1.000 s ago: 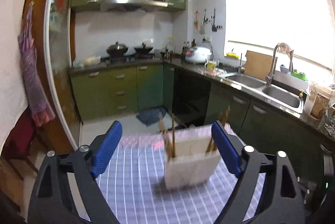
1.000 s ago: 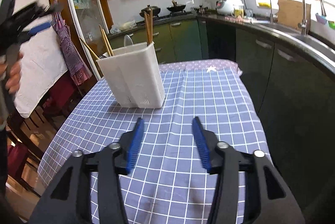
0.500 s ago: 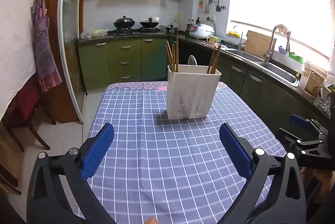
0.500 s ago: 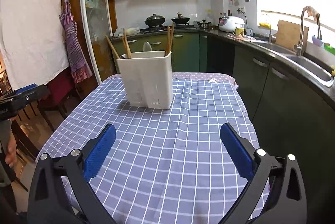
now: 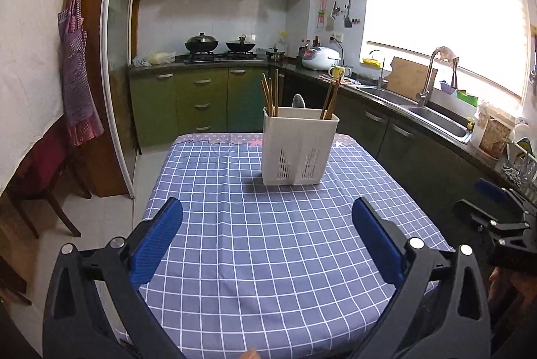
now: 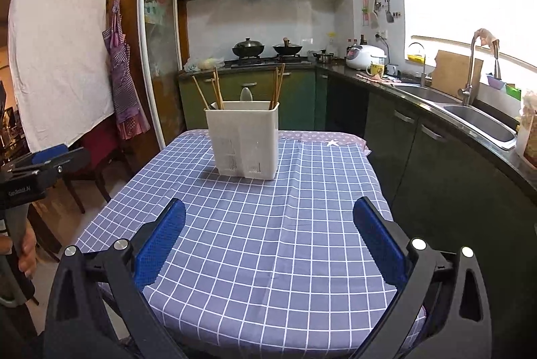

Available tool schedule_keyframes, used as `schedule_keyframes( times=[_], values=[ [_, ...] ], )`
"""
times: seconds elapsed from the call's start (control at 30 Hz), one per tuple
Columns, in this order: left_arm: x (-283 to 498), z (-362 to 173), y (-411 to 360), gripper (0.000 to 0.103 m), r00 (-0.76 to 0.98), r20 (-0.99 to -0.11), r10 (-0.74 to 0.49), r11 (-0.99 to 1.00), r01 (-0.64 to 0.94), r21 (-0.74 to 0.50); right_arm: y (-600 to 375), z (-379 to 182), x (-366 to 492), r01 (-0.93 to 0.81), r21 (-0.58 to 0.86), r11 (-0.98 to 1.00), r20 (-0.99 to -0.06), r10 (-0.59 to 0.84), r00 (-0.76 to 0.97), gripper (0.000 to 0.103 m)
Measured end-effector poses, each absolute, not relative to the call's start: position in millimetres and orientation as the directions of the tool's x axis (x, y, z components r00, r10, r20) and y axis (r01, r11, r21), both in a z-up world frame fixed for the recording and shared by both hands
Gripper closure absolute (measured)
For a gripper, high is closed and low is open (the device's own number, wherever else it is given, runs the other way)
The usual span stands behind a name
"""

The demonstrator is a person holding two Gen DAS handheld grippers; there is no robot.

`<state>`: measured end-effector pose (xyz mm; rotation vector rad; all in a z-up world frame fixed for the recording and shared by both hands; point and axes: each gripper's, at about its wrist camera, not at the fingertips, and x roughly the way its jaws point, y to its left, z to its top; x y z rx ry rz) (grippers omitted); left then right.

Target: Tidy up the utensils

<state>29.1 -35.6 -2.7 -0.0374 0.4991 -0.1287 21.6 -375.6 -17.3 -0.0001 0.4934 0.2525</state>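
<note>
A white utensil holder (image 5: 299, 149) stands upright toward the far end of the table, also in the right wrist view (image 6: 244, 140). It holds wooden chopsticks (image 5: 270, 96) at both ends and a spoon (image 5: 298, 100) in the middle. My left gripper (image 5: 267, 218) is open and empty, near the table's front edge, well short of the holder. My right gripper (image 6: 269, 219) is open and empty, likewise back from the holder. Each gripper shows at the edge of the other's view.
The table wears a blue checked cloth (image 5: 268, 241). A counter with a sink (image 5: 433, 119) runs along the right. Green cabinets and a stove (image 5: 218, 57) stand behind. A chair (image 5: 40, 171) stands at the left by the doorway.
Both grippers have pulled back from the holder to the near table edge. The right gripper's jaws have opened wide. The holder, tilted and blurred a second ago, now stands upright.
</note>
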Motion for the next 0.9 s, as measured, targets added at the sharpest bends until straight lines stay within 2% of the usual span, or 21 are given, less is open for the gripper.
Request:
schedule_keyframes(
  times=[0.9],
  values=[
    [19.8,0.1,-39.1,0.007,0.876,-0.461,-0.141,0.99,0.123,-0.068,-371.7,-13.4,17.6,-0.244,0.055,0.968,-0.457,0.241,0.856,0.005]
  ],
)
